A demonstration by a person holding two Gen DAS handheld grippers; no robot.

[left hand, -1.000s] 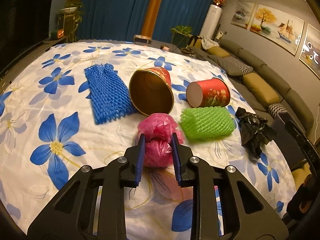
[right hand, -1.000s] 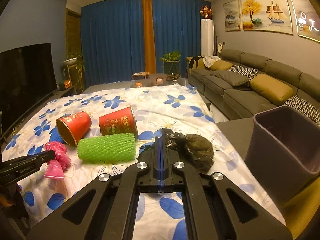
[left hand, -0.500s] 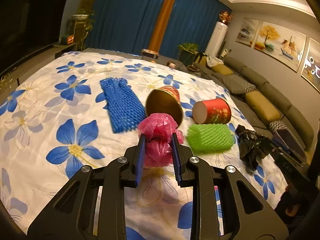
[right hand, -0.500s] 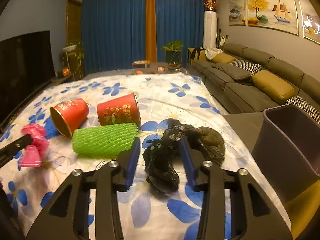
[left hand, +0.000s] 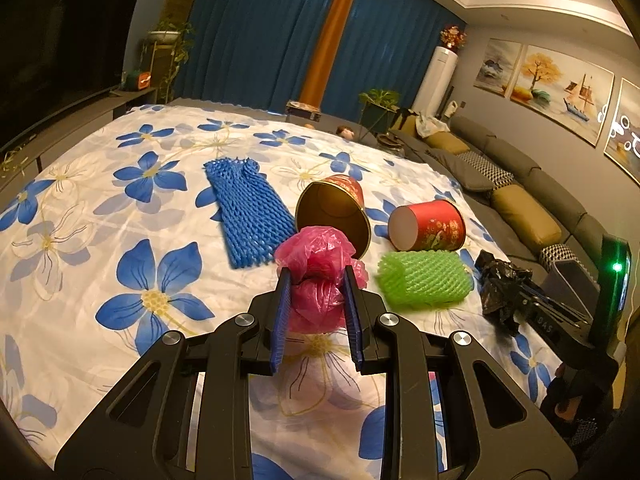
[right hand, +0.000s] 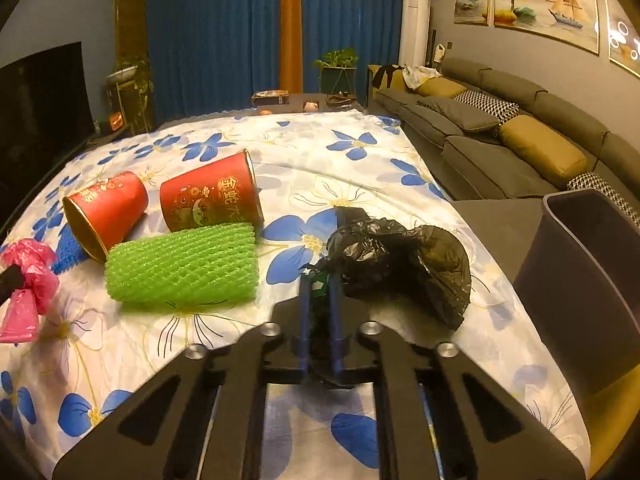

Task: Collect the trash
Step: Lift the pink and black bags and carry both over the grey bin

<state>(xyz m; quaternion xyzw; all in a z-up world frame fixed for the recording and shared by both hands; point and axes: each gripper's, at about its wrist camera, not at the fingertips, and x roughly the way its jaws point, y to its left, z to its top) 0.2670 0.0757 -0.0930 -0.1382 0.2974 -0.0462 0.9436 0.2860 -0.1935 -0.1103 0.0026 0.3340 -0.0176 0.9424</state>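
The left gripper [left hand: 316,280] pinches the pink plastic bag [left hand: 318,268], whose lower part hides behind its fingers. On the floral cloth [right hand: 352,168] lie the green foam net [right hand: 182,266] and two tipped red cups [right hand: 210,196], interiors mostly unseen. The right gripper [right hand: 319,280] clamps the black bag [right hand: 400,256]. The grey bin [right hand: 592,280] is cut off, its contents unclear.
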